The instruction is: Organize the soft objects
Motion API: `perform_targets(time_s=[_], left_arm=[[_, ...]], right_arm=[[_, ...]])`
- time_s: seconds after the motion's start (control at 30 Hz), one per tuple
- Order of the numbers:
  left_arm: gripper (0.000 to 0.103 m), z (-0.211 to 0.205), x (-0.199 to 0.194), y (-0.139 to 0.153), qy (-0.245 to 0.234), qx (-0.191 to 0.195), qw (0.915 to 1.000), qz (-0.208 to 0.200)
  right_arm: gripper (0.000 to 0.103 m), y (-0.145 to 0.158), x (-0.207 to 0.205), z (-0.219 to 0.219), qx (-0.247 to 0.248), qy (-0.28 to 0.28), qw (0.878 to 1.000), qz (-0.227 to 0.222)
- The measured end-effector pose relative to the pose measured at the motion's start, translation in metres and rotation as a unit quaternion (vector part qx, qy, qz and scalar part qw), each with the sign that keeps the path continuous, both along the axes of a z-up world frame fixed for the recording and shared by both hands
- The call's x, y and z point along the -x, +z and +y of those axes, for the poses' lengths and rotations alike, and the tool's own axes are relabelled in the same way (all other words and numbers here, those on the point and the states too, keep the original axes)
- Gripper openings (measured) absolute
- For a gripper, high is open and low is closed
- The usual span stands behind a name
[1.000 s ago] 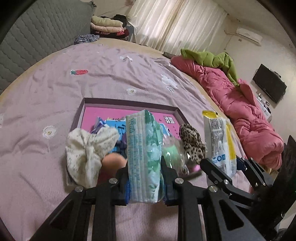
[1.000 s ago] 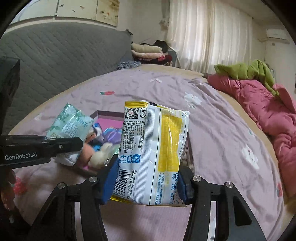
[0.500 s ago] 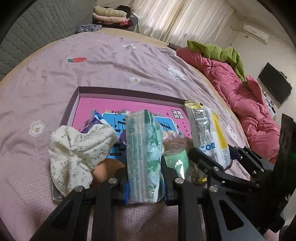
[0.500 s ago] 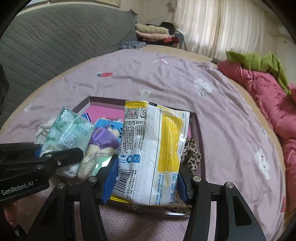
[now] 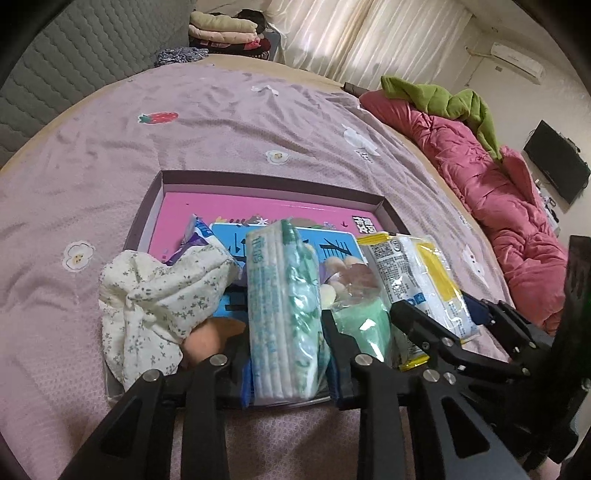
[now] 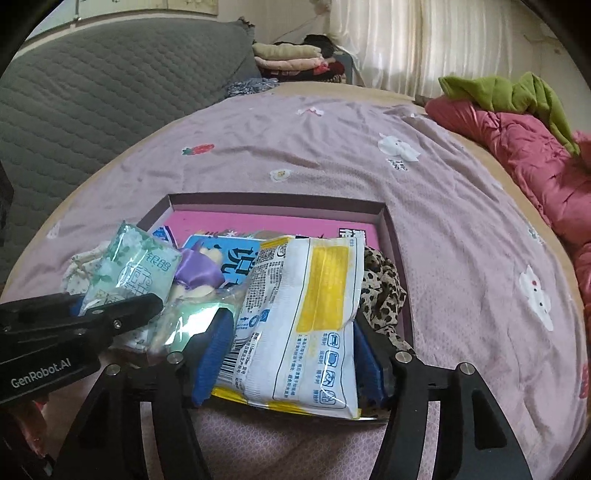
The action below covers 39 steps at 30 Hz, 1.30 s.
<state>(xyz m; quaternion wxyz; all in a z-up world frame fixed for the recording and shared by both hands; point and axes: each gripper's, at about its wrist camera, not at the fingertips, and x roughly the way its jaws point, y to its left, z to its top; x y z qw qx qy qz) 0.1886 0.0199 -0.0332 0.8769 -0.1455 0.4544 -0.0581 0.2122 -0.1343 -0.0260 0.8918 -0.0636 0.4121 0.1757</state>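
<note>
A shallow purple box point(image 5: 273, 181) with a pink floor lies on the mauve bed sheet. My left gripper point(image 5: 286, 332) stands over its near edge. Its jaws are opening, and a green tissue pack point(image 5: 284, 295) stands upright between the pads, which sit just off its sides. My right gripper point(image 6: 290, 350) is beside it, jaws opening too. A white-and-yellow snack packet point(image 6: 306, 295) has slumped between its blue pads onto the box contents. In the box lie a floral cloth point(image 5: 159, 295), a bagged green item point(image 5: 362, 325), a purple-ribboned doll point(image 6: 199, 273) and a leopard scrunchie point(image 6: 384, 288).
A pink quilt point(image 5: 491, 206) with a green garment point(image 5: 450, 99) on it runs along the bed's right side. A grey padded headboard point(image 6: 110, 92) stands at the left. Folded clothes point(image 5: 225, 29) are stacked at the back, before the curtains. A dark screen point(image 5: 557, 166) hangs on the right wall.
Both grippers came down and forward over the box's near end with their packs. Both pairs of jaws have widened, and the snack packet has tilted and sagged onto the things below.
</note>
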Motion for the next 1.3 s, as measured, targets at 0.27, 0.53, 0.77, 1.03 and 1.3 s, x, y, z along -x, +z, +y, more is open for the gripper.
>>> perform_targets(time_s=[0.27, 0.53, 0.77, 1.03, 1.3], left_arm=[[0.049, 0.003, 0.005, 0.005, 0.006, -0.006, 0.9999, -0.007], [0.062, 0.007, 0.013, 0.022, 0.01, -0.001, 0.9995, -0.03], [0.062, 0.004, 0.036, 0.039, 0.016, -0.023, 0.9983, -0.051], [0.062, 0.006, 0.07, 0.048, 0.037, -0.054, 0.9965, -0.053], [0.062, 0.002, 0.109, 0.044, 0.048, -0.1, 0.9927, -0.048]], right_arm=[[0.073, 0.017, 0.02, -0.001, -0.002, 0.004, 0.999, -0.031], [0.074, 0.036, 0.045, -0.009, 0.0, 0.0, 0.998, -0.064], [0.074, 0.046, 0.068, -0.013, 0.005, 0.0, 0.997, -0.074], [0.074, 0.047, 0.114, -0.013, 0.026, -0.002, 0.995, -0.092], [0.075, 0.037, 0.144, -0.02, 0.012, -0.028, 0.996, -0.08]])
